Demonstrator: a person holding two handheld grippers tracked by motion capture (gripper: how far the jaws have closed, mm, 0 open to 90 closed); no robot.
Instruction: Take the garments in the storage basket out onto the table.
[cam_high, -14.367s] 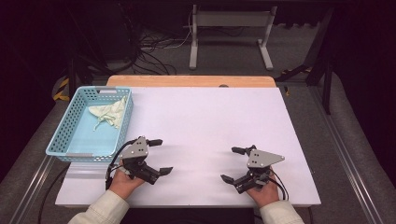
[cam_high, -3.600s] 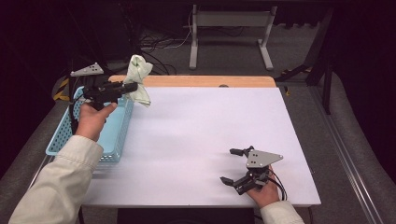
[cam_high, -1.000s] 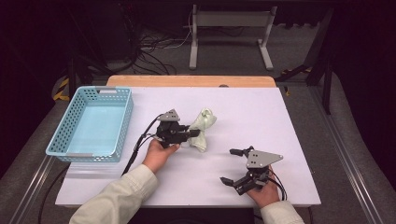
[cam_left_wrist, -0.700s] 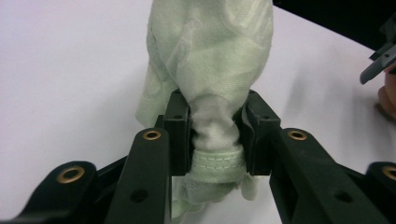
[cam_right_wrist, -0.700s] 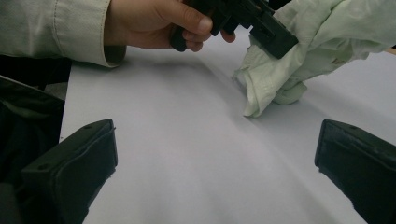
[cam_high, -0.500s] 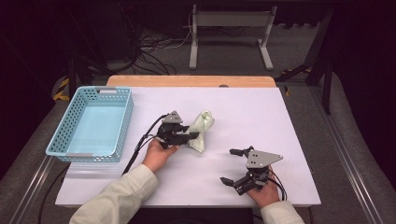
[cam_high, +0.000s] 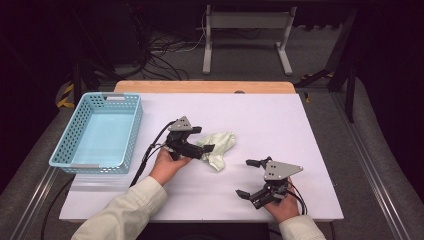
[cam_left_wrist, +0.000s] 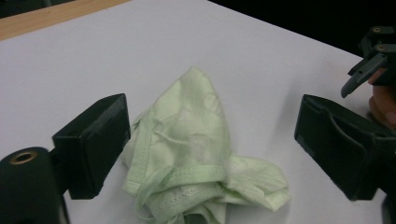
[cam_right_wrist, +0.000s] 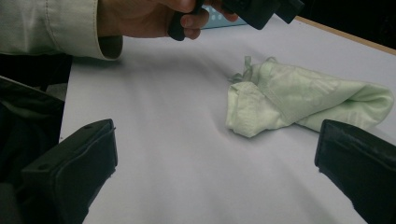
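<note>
While both grippers gape, the cloth (cam_left_wrist: 196, 158) lies crumpled on the table (cam_high: 280, 125).
Left gripper (cam_left_wrist: 210, 140): jaws wide, cloth between them, touching neither; right gripper (cam_high: 250, 177): open too, well apart from the cloth.

Overhead camera looks down; both close tongs cameras share the cloth (cam_high: 218, 146).

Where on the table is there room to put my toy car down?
The white table is bare between its far wooden edge and the green cloth, and along the right side beyond the right gripper. The blue basket holds nothing too. It is crowded in the middle, where the left gripper sits open at the cloth.
</note>
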